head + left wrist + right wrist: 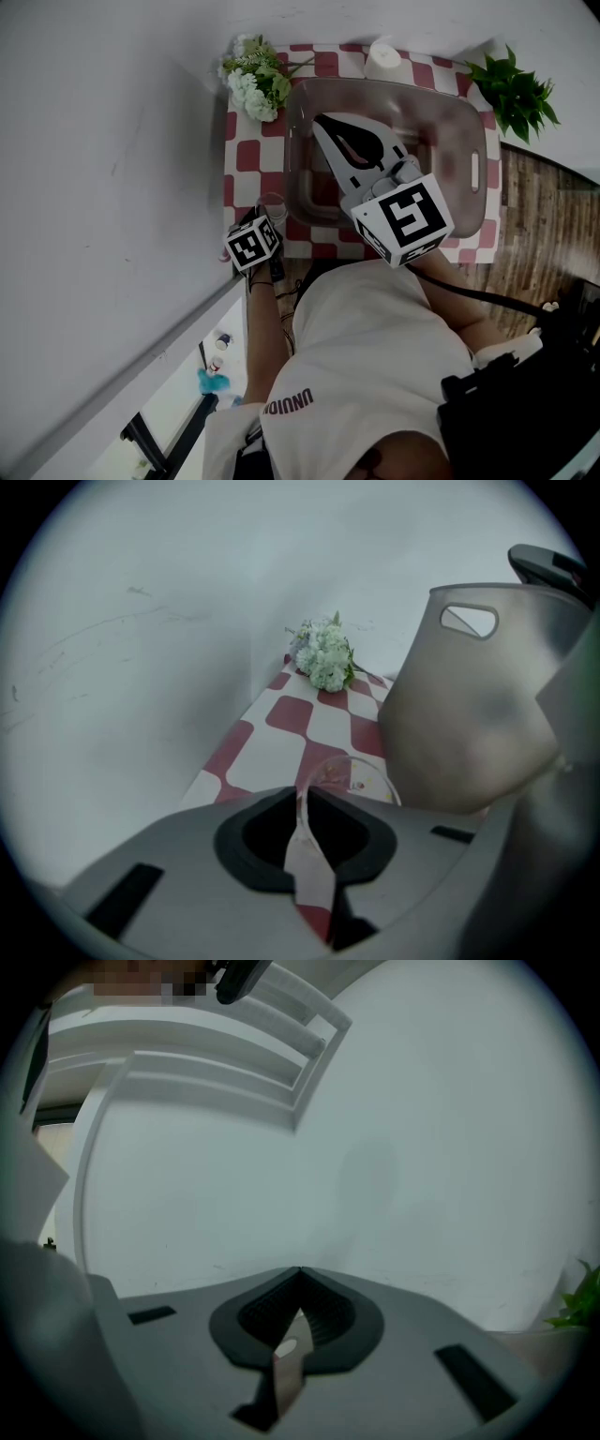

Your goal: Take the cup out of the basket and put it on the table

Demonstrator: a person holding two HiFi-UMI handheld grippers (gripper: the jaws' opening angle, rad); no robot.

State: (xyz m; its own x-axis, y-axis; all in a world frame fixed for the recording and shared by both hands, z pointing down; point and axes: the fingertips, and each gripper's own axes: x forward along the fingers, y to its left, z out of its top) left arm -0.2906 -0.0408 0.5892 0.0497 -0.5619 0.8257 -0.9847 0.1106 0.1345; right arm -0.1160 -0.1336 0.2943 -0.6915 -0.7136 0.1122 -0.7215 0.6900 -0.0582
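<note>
- Head view: the left gripper (265, 220) is at the near edge of the table (246, 159), which has a red-and-white checked cloth. A clear cup (274, 201) sits right at its jaws, outside the basket (473, 122) and just beside the basket's left wall
- Head view: the right gripper (328, 127) reaches over the basket with its jaws pressed together and nothing in them. The basket floor lies below the jaws. White flowers (255, 80) are past the jaws to their left, a white cylinder (382, 58) stands beyond them at the far rim, and a green plant (514, 89) is well off to their right
- Left gripper view: the jaws are drawn in to a narrow slit and clamp the thin glass wall of the cup (361, 772) — one jaw inside the rim, one outside. The round rim curves just ahead of the jaw tips and to their right. Checked cloth shows through the slit; whether the cup's base rests on the cloth cannot be told. The basket's side with its handle slot rises close on the right of the jaws, and the flowers lie straight ahead, well beyond the jaws, against the wall
- Right gripper view: the jaw tips meet — closed and empty — and face a plain white wall (394, 1166). A few green leaves show at the far right of the jaws
</note>
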